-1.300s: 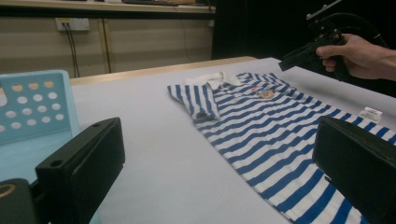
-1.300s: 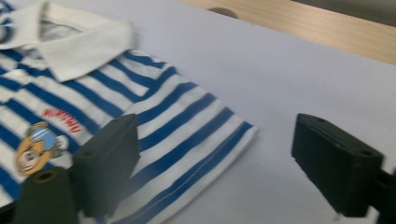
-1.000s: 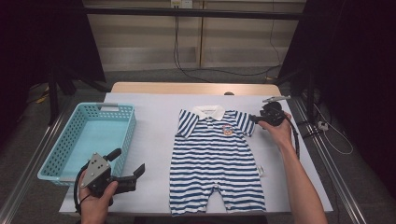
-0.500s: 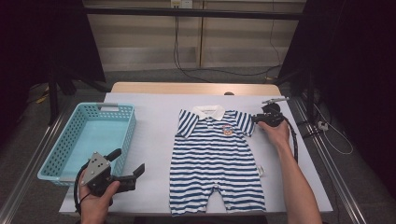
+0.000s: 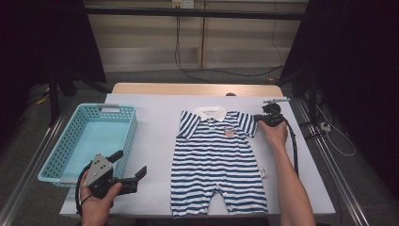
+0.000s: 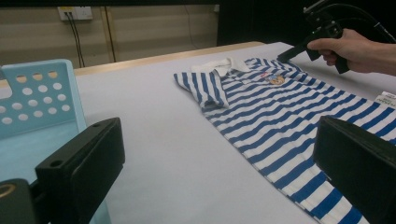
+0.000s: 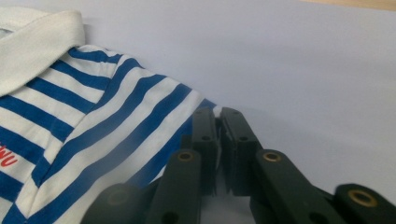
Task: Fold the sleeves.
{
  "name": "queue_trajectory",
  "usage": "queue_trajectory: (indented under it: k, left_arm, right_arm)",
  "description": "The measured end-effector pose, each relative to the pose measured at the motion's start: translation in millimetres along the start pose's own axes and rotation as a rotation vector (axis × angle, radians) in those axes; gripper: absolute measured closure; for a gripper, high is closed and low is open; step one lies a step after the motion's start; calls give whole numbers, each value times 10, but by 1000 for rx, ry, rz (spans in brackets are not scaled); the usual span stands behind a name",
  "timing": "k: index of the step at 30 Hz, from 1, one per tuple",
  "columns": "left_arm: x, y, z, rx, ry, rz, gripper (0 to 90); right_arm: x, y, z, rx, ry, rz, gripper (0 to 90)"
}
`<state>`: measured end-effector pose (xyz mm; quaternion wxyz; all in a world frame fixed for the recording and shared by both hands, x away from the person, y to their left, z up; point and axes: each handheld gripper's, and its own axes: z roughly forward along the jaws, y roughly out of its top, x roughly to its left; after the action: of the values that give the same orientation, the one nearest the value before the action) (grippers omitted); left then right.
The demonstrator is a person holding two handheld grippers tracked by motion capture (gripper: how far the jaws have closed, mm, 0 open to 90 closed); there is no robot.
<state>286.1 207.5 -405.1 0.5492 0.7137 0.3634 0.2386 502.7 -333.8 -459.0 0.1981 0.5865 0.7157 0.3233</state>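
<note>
Striped romper [image 5: 218, 160] is laid flat, collar far, legs near, on a pale lilac sheet [image 5: 155, 117] spread over a wooden table [image 5: 141, 88], a bare strip of which is seen at the far edge. A light-blue perforated basket [image 5: 124, 123] stands at the left of the sheet, well apart from the garment. Right gripper [image 5: 259, 119], held in the person's right hand [image 5: 274, 133], is placed at the romper's right sleeve [image 5: 247, 123]; its jaws have just been closing, and in the right gripper view they are seen pressed together w/ the sleeve's edge pinched between them. Left gripper [image 5: 134, 165] is held in the left hand [image 5: 96, 202] at the near left corner, just beside the basket; its jaws are seen spread wide apart w/ nothing between them, above bare sheet. A small white label [image 6: 385, 99] lies at the romper's right side. Room: dark curtains [image 5: 348, 61] hang at both sides; a beige panelled wall [image 5: 141, 42] w/ a socket [image 5: 181, 4] and black cables [image 5: 178, 52] is seen beyond the table; grey floor [image 5: 28, 127] and metal rails [image 5: 329, 150] run alongside.
</note>
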Motion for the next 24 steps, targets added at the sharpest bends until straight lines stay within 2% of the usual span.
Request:
queue_trajectory:
  k: [3, 6, 7, 8, 9, 13, 14, 18, 20, 24]
  left_arm:
    - [1, -3, 6, 1, 1, -1, 25]
    - [10, -1, 2, 13, 4, 13, 25]
    - [6, -2, 3, 7, 3, 9, 25]
    - [-4, -4, 6, -2, 0, -4, 25]
    - [0, -1, 0, 0, 1, 5, 25]
    - [9, -3, -3, 11, 4, 9, 25]
    - [4, -3, 1, 6, 1, -3, 25]
    - [17, -3, -1, 9, 2, 7, 25]
    - [19, 0, -2, 11, 2, 12, 25]
    - [8, -4, 15, 7, -6, -8, 25]
  right_arm:
    - [-11, -1, 12, -15, 2, 3, 872]
    - [-12, -7, 8, -13, 1, 38, 875]
    - [-5, -7, 4, -6, 3, 65, 876]
    - [-25, -12, 16, -26, -4, 60, 877]
    - [-27, -14, 14, -25, -1, 72, 877]
    - [-19, -11, 5, -35, -10, 54, 881]
    - [-25, -9, -1, -43, -8, 51, 881]
    - [-36, 5, -50, -72, 14, 72, 882]
    - [-33, 20, -81, -89, 21, 66, 882]
    - [-2, 55, -135, -115, 35, 57, 882]
